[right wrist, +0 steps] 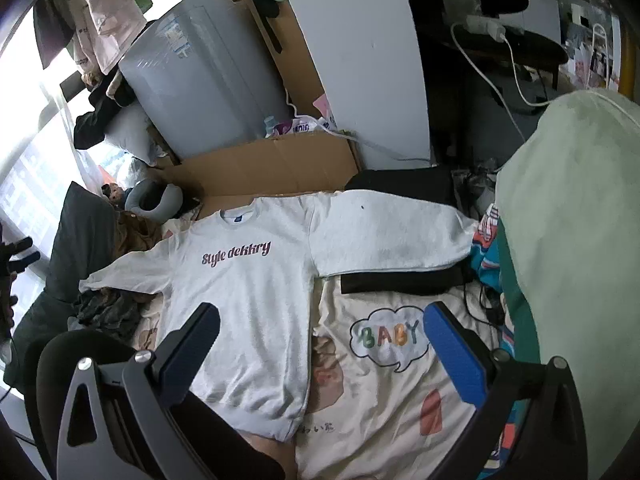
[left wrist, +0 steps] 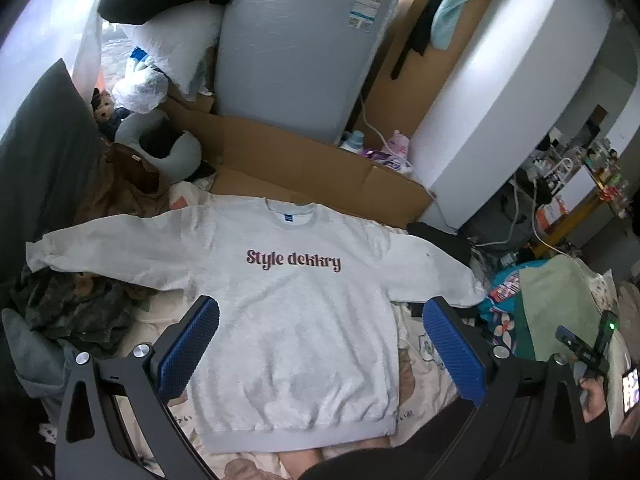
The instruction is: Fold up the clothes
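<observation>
A light grey sweatshirt (left wrist: pixel 296 320) with "Style dekkry" printed on its chest lies face up and flat on the bed, both sleeves spread sideways. My left gripper (left wrist: pixel 320 308) hovers open above its lower half, blue pads (left wrist: pixel 188 352) wide apart with nothing between them. In the right wrist view the same sweatshirt (right wrist: pixel 248 288) lies left of centre, its right sleeve (right wrist: pixel 384 236) stretched across a black item. My right gripper (right wrist: pixel 320 316) is open above the sweatshirt's hem side and the cream bedsheet (right wrist: pixel 384 392), holding nothing.
A flattened cardboard box (left wrist: pixel 304 168) and a grey appliance (left wrist: pixel 296 52) stand behind the collar. Dark and camouflage clothes (left wrist: pixel 76 308) pile up at the left sleeve. A pale green blanket (right wrist: pixel 568 224) and patterned fabric (left wrist: pixel 504 300) lie at the right. A hand (left wrist: pixel 596 396) shows at the right edge.
</observation>
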Tool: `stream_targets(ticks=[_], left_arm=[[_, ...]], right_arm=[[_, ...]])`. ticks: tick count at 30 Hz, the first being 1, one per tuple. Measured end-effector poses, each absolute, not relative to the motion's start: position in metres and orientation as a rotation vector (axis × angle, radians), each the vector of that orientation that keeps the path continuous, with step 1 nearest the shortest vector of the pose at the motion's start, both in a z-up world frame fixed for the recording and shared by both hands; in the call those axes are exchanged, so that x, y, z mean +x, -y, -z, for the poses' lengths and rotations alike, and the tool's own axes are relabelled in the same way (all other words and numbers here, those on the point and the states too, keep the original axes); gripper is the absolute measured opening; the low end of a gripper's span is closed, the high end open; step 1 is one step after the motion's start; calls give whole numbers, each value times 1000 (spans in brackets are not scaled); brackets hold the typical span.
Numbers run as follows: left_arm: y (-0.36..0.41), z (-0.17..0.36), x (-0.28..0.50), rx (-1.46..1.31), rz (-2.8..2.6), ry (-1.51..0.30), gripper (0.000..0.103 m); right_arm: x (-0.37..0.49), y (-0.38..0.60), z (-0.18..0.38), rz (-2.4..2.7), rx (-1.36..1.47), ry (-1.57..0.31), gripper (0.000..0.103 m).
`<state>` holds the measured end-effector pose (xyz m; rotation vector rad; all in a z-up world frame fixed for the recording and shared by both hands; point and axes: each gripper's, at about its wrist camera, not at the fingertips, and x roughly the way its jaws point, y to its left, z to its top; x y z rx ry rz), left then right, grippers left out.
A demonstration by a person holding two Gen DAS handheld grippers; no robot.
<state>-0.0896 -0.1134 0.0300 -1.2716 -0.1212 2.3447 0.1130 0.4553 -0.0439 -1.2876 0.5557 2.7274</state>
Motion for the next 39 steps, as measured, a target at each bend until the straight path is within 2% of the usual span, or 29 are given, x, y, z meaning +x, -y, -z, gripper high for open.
stream_targets(ticks=[12,17,22,26,31,36,39], left_arm=[[121,-18,-124,-1261,-2339,97,102],[123,-38,-128,-1115,-2389,-28,102],[128,-44,-145,-1114,-2408,-107,102],[131,-32,-167,-1178,-2383,-63,102],[142,-6,-197,-1264,-2391,98,102],[129,19,-222,-1307,-2378,61,102],[108,37,-239,-1312,-2341,46,102]], right_arm=[[96,-468,56,-2690,-1301,-523,102],[87,-470,64,-2655,-1321,-514,102],[79,-470,66,-2631,-1297,-487,102],[73,-472,73,-2612,-1288,-460,103],[65,-478,89,-2590,-1304,-507,102],[57,-482,105,-2571,-1322,-514,93],[50,-487,118,-2561,-1331,-545,90]])
